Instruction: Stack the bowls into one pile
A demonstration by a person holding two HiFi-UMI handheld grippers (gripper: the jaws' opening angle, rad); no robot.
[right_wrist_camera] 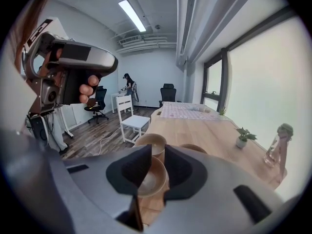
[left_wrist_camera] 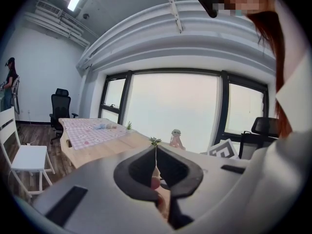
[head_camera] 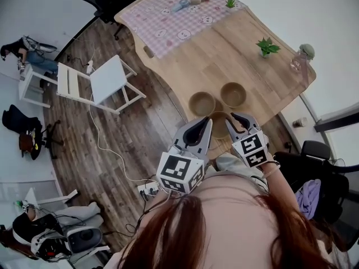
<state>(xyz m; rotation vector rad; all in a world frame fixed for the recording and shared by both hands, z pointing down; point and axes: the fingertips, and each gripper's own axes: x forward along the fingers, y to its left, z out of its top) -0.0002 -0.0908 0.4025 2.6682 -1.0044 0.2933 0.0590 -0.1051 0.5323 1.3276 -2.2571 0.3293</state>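
Right gripper view: right gripper point(right_wrist_camera: 155, 149) fingers spread, nearest bowl point(right_wrist_camera: 148, 177) between. Left gripper view: left gripper point(left_wrist_camera: 156, 150) fingers pressed together. Head view: 3 bowls point(head_camera: 202, 102) on counter point(head_camera: 235, 55).

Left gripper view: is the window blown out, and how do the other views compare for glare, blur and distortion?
Left gripper view: the window is washed out to white, and its frame lines curve. Right gripper view: the light is even and the nearest bowl is sharp. Head view: fisheye bends the table edge, and the hair at the bottom is blurred.
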